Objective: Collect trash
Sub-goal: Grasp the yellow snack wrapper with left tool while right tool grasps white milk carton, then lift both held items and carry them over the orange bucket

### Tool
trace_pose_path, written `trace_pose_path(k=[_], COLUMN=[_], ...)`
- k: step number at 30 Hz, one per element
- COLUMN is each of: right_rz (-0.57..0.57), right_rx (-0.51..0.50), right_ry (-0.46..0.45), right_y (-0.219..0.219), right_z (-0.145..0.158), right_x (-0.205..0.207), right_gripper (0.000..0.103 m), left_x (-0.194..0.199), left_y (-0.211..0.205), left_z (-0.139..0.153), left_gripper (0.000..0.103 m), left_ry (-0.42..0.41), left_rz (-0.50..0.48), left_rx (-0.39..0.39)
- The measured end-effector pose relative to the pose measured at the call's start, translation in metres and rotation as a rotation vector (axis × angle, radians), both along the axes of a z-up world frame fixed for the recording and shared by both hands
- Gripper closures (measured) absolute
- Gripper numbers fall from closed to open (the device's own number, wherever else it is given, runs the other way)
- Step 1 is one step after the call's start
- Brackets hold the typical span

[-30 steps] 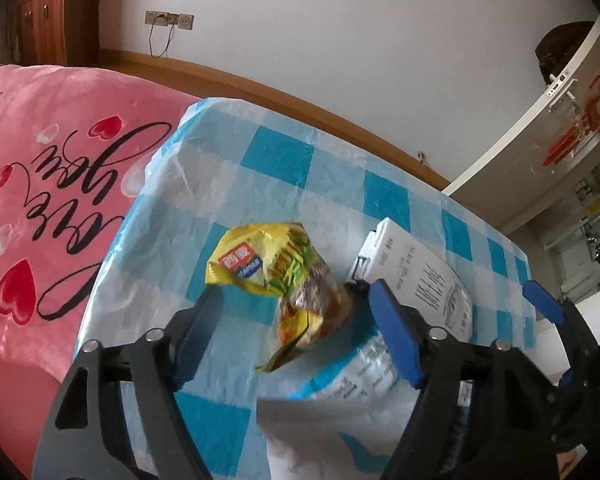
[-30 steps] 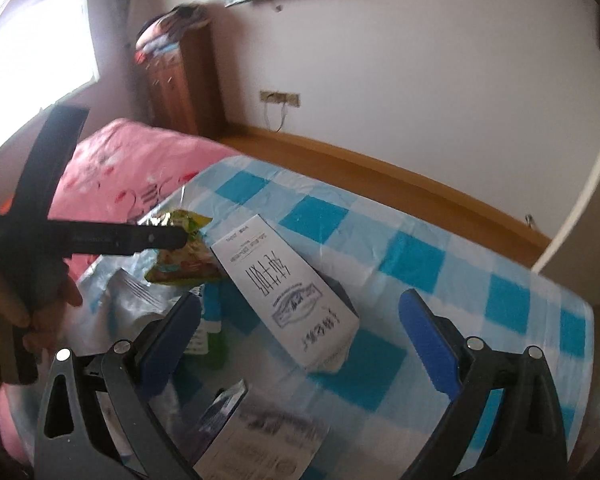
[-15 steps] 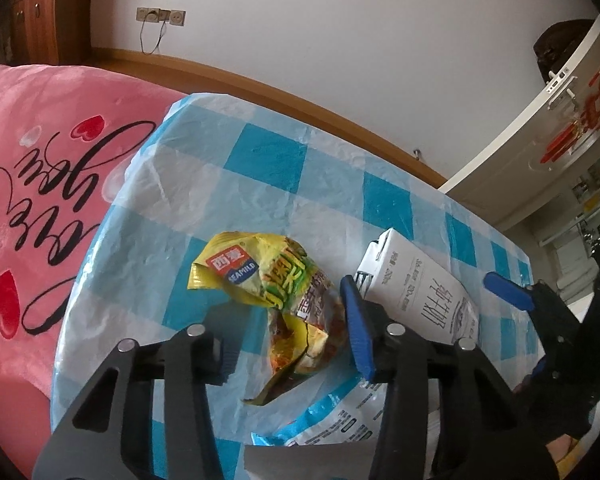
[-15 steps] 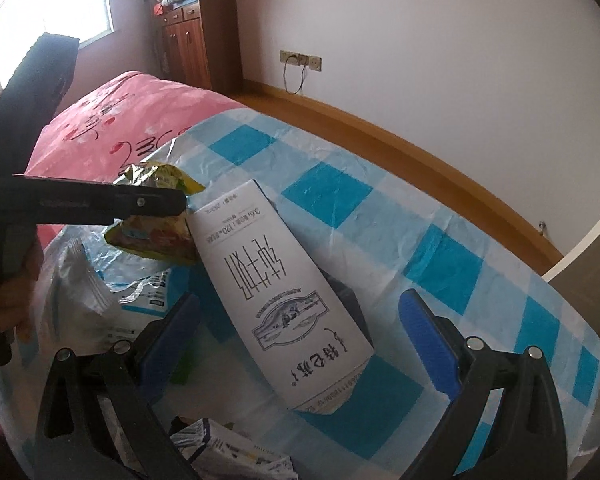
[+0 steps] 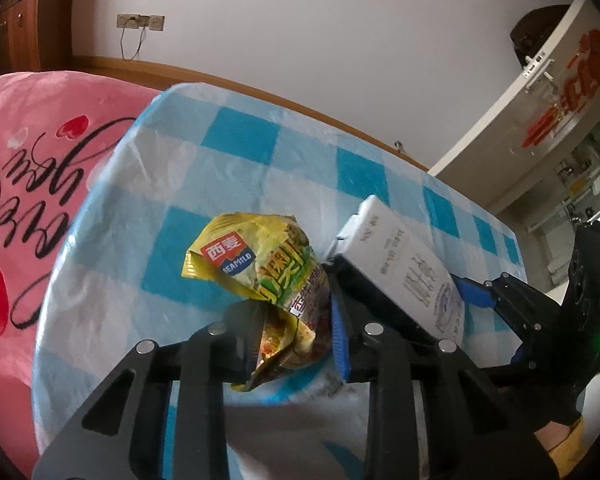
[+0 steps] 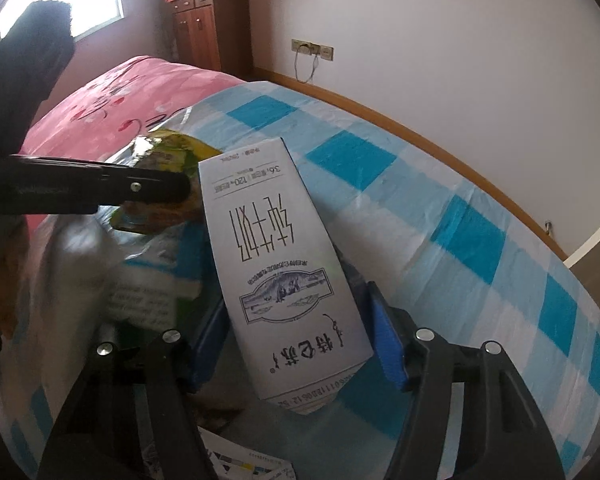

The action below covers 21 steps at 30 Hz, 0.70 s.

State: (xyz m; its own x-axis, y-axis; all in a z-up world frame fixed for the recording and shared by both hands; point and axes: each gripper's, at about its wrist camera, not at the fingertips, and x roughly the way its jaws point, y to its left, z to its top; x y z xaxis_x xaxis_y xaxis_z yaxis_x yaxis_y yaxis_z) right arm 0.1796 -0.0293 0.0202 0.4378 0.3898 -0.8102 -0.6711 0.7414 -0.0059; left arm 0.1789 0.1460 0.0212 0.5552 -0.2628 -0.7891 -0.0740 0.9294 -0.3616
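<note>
The left gripper [image 5: 294, 334] is pinching the lower end of a crumpled yellow snack wrapper [image 5: 260, 276], its black finger on one side and its blue-padded finger on the other pressing into the foil. The wrapper's upper part, carrying a red and blue SEAMILD label, is sticking out ahead of the fingers over the blue-and-white checked tablecloth [image 5: 240, 136].

The right gripper [image 6: 296, 344] is closing on a white milk carton [image 6: 276, 264] with dark printed characters, a blue pad sitting against each side of the carton near its lower end. The carton is reaching forward from these fingers, lying tilted just to the right of the left gripper, its far corner next to the wrapper.

Below and to the left of the right gripper, a printed white plastic bag [image 6: 148, 292] is lying crumpled under the carton and wrapper. Beyond the table edge on the left gripper's left side, a pink blanket [image 5: 28, 184] with red hearts and black script is spreading out. A wooden cabinet [image 6: 204, 28] is standing by the far wall.
</note>
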Motion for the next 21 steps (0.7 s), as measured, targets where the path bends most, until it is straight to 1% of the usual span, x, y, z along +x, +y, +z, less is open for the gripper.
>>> trace_pose_path(k=[3, 5, 8, 11, 18, 21], right_rz=[0.008, -0.001, -0.012, -0.023, -0.125, -0.168], right_rx=[-0.013, -0.004, -0.001, -0.003, 0.063, 0.069], right_ry=[-0.016, -0.015, -0.018, -0.023, -0.066, -0.117], right_y=[-0.001, -0.007, -0.013, -0.021, -0.046, -0.051], right_z=[0.002, 0.005, 0.007, 0.008, 0.021, 0.028], right_x=[-0.017, -0.030, -0.044, -0.064, -0.109, -0.126], right_gripper=[0.039, 0.040, 0.040, 0.040, 0.040, 0.041], left_x=[-0.013, -0.022, -0.040, -0.061, -0.099, -0.112], left_y=[-0.009, -0.013, -0.023, -0.032, -0.048, -0.052], left_z=[0.000, -0.002, -0.002, -0.004, -0.007, -0.007], left_gripper=[0.073, 0.073, 0.073, 0.074, 0.075, 0.075], left_ry=[-0.004, -0.003, -0.007, -0.006, -0.021, -0.050], left_rz=[-0.015, -0.023, -0.040, -0.057, -0.088, -0.082], left_rx=[-0.007, -0.022, -0.029, -0.053, -0.092, -0.097])
